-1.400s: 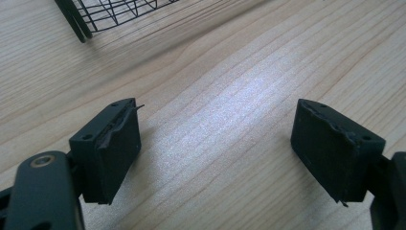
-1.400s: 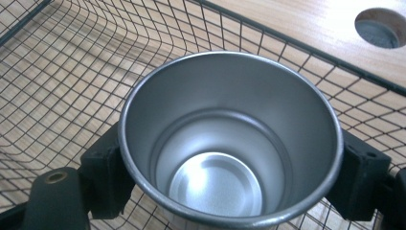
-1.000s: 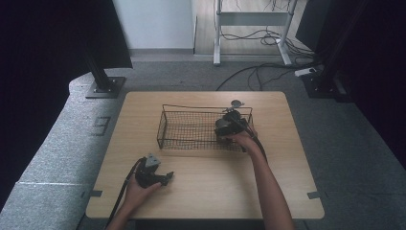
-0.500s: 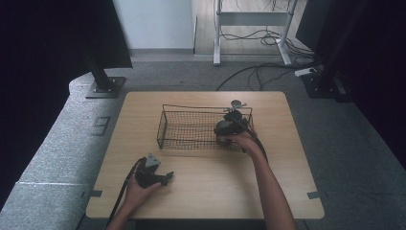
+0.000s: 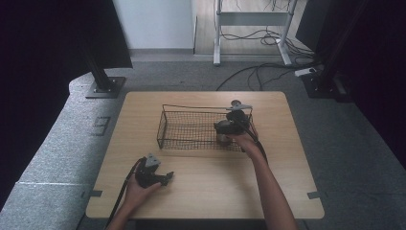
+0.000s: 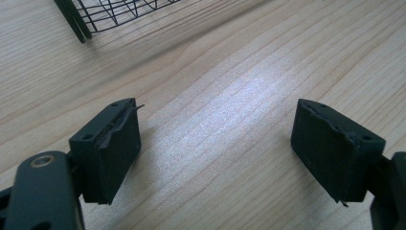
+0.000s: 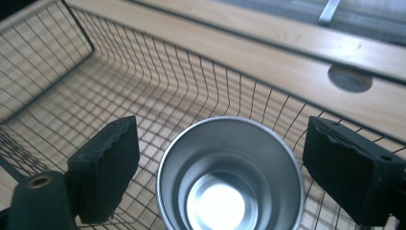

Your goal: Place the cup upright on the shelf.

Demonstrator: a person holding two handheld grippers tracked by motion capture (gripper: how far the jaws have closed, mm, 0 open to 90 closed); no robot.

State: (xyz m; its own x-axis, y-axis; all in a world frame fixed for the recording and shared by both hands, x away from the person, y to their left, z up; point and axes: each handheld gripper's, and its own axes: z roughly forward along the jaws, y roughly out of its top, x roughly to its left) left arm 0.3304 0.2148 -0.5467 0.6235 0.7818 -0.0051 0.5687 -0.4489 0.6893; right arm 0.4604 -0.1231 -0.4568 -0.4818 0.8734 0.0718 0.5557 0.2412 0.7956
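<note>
The wooden table stands on grey carpet floor. Behind the table are a white wall, a metal stand with cables, and dark curtains at both sides.

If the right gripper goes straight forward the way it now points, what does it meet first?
Most likely the metal cup, which stands upright between the open jaws of the right gripper inside the wire basket. Past the cup lies the basket's mesh floor and far wall; exact depth is unclear.

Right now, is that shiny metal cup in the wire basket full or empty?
Empty. The shiny metal cup stands upright in the black wire basket, mouth up, and its bare, reflective bottom shows in the right gripper view.
</note>
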